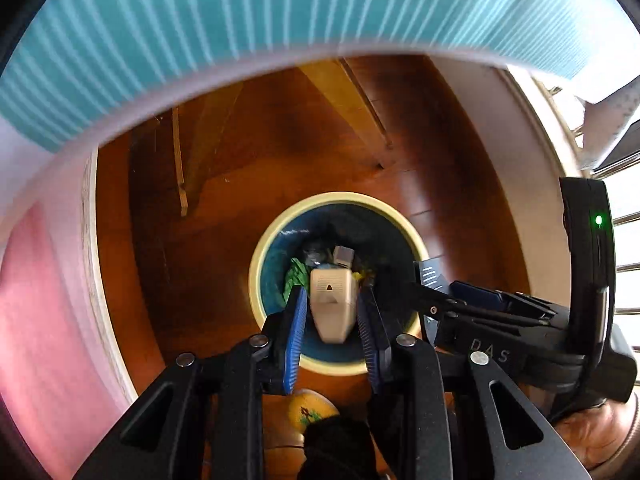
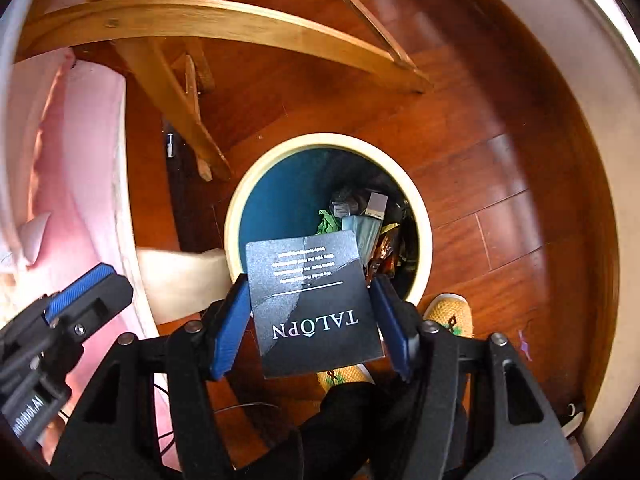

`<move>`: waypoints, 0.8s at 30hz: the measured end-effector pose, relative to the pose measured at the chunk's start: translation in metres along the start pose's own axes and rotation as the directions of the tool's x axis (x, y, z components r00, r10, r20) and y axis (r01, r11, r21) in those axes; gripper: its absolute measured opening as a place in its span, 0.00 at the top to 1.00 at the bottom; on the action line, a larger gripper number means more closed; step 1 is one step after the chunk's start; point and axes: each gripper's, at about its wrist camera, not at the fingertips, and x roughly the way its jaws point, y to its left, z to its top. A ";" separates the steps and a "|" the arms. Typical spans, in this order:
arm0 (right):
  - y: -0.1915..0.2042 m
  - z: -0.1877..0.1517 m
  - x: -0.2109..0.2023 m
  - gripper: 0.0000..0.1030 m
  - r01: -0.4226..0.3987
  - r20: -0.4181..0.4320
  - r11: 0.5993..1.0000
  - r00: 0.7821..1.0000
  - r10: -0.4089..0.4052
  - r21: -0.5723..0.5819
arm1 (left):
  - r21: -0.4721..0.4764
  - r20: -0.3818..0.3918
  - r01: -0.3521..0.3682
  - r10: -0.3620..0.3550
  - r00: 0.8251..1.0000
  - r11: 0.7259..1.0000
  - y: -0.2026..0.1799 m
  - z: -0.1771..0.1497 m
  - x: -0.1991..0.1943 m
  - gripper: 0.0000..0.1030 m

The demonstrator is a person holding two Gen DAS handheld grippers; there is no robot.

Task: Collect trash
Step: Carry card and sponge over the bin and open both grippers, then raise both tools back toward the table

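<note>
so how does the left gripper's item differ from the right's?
The left gripper has a beige carton; the right gripper has a black card. The carton is boxy with a small triangle mark; the card is flat and printed TALOPN. The carton looks blurred; the card is sharp. Both are above the bin.

One round trash bin (image 2: 240,216) on the floor. Inside the bin: several discarded items (exact number unclear). Above the bin: two grippers, one beige carton (image 1: 332,304), one black card (image 2: 316,308). Beside the bin: two yellow slippers (image 2: 452,312).
</note>
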 end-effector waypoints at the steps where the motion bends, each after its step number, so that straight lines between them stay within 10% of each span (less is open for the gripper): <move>1: -0.004 0.003 0.007 0.41 0.006 -0.006 1.000 1.000 -0.006 0.007 | 0.001 -0.004 -0.006 0.006 1.000 1.000 -0.001 0.000 0.008 0.55; 5: -0.016 0.010 0.025 0.31 0.012 0.004 0.999 1.000 -0.012 0.035 | -0.007 -0.037 -0.001 0.001 0.999 1.000 0.005 0.004 0.033 0.14; 24: 0.006 -0.005 -0.017 0.30 0.011 0.054 1.000 0.998 -0.012 0.019 | -0.048 0.024 -0.020 0.021 0.999 0.999 0.013 -0.007 -0.009 0.14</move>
